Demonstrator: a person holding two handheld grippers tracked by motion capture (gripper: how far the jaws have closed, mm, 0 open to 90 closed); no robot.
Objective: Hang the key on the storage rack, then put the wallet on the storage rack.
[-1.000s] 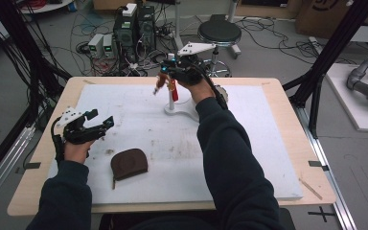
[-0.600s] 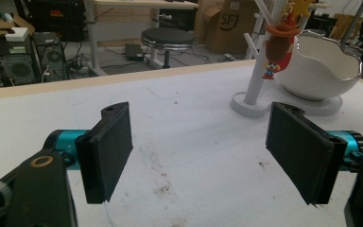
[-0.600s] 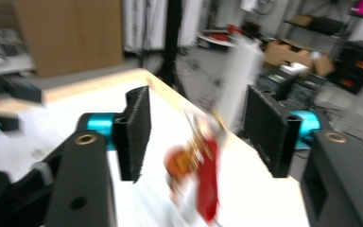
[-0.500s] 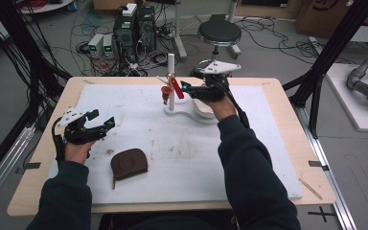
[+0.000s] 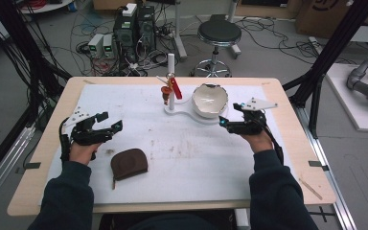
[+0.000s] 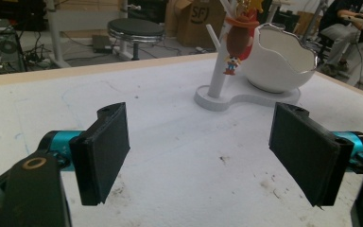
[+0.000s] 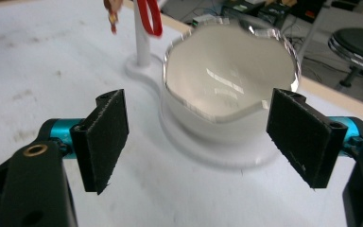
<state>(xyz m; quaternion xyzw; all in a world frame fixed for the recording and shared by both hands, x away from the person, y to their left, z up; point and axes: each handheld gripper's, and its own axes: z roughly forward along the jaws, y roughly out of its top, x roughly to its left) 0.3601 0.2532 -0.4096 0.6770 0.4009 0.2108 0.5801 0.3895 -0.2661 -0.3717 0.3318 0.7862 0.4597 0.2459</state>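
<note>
On white paper-covered table (image 5: 268,158), glossy eggshell-shaped bowl (image 5: 210,99), brown leather pouch (image 5: 129,163)

Bowl (image 5: 210,100) right of the stand (image 5: 171,81) at the back; pouch (image 5: 129,162) front left

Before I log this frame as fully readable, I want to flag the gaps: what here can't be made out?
- Keychain figure on the white stand: too small in the high view; in the left gripper view its top is cut by the edge.
- Red loop: its top is cut off in the right gripper view, and blurred.
- Brown pouch: its closure and contents can't be told from the high view.
- Eggshell bowl: its floor is washed out by glare in the right gripper view.
</note>
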